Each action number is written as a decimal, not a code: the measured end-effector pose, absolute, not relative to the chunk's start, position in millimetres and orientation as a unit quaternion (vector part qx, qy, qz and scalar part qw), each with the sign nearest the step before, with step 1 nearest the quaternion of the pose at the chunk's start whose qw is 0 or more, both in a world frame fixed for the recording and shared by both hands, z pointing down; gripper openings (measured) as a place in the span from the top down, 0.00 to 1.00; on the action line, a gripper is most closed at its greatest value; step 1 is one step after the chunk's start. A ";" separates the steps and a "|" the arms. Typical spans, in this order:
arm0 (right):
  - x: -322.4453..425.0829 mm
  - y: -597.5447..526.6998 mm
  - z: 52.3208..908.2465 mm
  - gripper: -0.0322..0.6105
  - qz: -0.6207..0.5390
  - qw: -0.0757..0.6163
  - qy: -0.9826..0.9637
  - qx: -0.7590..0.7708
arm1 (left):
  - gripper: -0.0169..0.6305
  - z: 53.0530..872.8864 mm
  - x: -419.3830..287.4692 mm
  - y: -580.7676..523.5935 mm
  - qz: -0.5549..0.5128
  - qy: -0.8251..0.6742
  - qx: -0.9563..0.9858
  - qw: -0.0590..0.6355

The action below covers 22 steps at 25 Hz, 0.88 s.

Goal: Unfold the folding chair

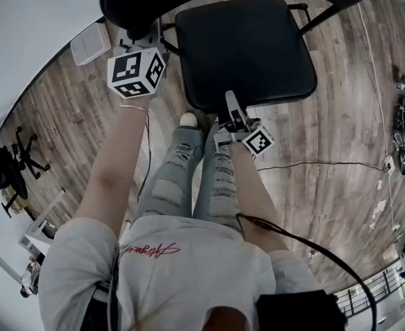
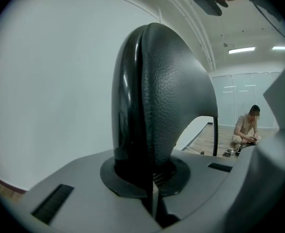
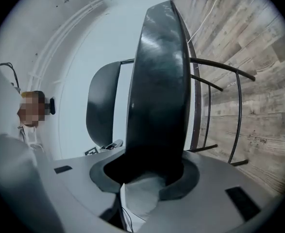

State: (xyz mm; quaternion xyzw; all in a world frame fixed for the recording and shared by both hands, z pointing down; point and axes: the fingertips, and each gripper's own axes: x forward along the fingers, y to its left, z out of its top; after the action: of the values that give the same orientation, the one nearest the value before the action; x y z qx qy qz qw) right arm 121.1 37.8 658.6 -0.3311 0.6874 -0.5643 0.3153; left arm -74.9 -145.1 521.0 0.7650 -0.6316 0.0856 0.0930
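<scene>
Wood-plank flooring [image 1: 326, 185] meets a white wall, and the folding chair [image 1: 243, 47] stands at the upper middle of the head view, its seat [image 3: 161, 106] apparently lying about flat. The left gripper [image 2: 152, 181] is clamped tight on the edge of the padded backrest [image 2: 166, 96]. The right gripper [image 1: 234, 107] bites the seat's front lip. The thin metal frame [image 3: 220, 72] is probably stiff and moderately heavy. The padding looks slick and slightly yielding, so these firm edges seem the surest holds.
</scene>
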 end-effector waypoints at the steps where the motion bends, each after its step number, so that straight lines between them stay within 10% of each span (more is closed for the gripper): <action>1: 120.7 37.6 660.0 0.73 -0.566 0.319 0.684 -0.331 | 0.95 520.2 -75.7 -146.9 0.081 -0.631 0.767 0.090; 22: 106.0 -2.2 719.1 0.74 -0.557 0.345 0.668 -0.353 | 0.95 546.5 -92.3 -268.2 0.056 -0.576 0.813 0.062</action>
State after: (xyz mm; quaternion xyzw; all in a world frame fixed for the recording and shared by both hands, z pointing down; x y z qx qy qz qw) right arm 106.0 -2.2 719.1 -0.3529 0.6683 -0.5566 0.3448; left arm -92.3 -268.2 546.5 0.8130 -0.5763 0.0558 0.0615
